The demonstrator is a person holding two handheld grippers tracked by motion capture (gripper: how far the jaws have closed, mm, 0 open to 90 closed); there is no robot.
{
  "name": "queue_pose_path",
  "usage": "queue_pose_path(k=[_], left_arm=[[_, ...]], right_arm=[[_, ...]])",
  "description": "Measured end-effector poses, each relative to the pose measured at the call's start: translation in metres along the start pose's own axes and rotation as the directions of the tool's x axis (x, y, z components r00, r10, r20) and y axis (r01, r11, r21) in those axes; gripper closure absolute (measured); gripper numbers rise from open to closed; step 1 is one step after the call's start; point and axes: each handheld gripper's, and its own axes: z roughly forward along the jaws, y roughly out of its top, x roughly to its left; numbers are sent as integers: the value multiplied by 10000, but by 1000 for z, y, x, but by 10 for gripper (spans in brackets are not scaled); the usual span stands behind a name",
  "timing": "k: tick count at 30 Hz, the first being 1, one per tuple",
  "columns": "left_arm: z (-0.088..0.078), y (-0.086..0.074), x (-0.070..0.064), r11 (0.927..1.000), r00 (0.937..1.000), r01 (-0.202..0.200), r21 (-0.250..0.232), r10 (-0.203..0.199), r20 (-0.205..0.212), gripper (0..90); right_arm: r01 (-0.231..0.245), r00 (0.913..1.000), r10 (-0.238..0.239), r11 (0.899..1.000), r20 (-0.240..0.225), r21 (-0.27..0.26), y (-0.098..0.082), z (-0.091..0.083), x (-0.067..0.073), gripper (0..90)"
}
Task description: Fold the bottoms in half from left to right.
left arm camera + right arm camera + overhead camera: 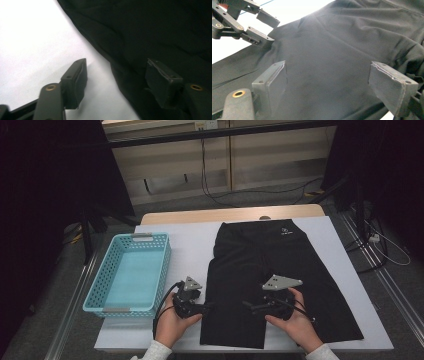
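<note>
Your left gripper (209,306) sits at the outer hem of the black shorts (272,270), its jaws spread with the fabric edge between them, one pad over the white worktop (192,245) and the other over the cloth, neither pinching. Farther right, your right gripper (248,306) hovers over the middle of the shorts, jaws spread wide with flat fabric lying below and between them, gripping nothing.

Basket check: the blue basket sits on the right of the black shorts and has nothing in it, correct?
Not quite. The high view shows the blue basket on the left of the black shorts, beside the left hand-held gripper. It does have nothing in it.
</note>
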Motion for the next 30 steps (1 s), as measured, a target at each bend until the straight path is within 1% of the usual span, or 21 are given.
queue_pose_path(k=[2,5,7,8,9,10,12,14,19,20,22,24,25,26,27,28,30], left_arm=[[0,0,-1,9999,9999,106,-1,-106,-23,392],[-1,0,-2,9996,9995,284,14,-284,125,441],[-1,0,-3,9983,9978,580,-77,-577,323,517],[-1,0,-4,9984,9979,566,-46,-564,304,535],[-1,0,-5,9985,9983,550,-38,-549,198,550],[-1,1,-6,9984,9982,561,-22,-560,209,561],[-1,1,-6,9977,9972,669,53,-671,327,596],[-1,0,-6,9976,9972,699,-15,-698,279,659],[0,1,-7,9949,9939,1007,-10,-1005,445,753],[1,1,-6,9952,9941,977,2,-976,472,766],[1,1,-5,9940,9919,1095,-46,-1089,660,831],[3,1,-3,9904,9859,1381,-108,-1365,966,881],[2,2,-2,9902,9853,1395,38,-1392,988,885],[3,2,-3,9900,9863,1407,-66,-1396,874,887],[3,3,-4,9915,9888,1297,-65,-1289,756,888],[3,3,-5,9919,9891,1266,-82,-1256,763,889],[1,5,-7,9901,9863,1380,-236,-1353,941,891]], right_arm=[[-6,10000,6,10000,14,37,0,0,0,154],[41,10000,-41,10000,3,40,0,1,1,154],[57,10000,-57,10000,-10,54,0,2,2,154],[62,10000,-62,10000,-8,66,0,2,2,154],[62,10000,-62,10000,-12,74,0,2,2,155],[70,10000,-70,10000,-9,65,0,2,2,155],[80,10000,-80,9999,-19,64,0,3,2,155],[89,10000,-89,9999,-18,71,0,3,3,155],[99,10000,-99,9999,-7,86,1,3,2,156],[107,9999,-107,9999,-9,92,1,4,2,156],[90,10000,-90,9999,39,55,2,4,1,156],[82,9999,-82,10000,71,9,4,5,0,155],[60,9999,-60,10000,109,7,5,5,-1,155],[93,9998,-93,10000,161,-15,6,5,-2,154],[86,9998,-85,10000,179,-46,7,6,-2,154],[70,9998,-69,9999,198,-71,8,6,-3,153],[69,9997,-67,9999,223,-85,10,7,-5,153]])
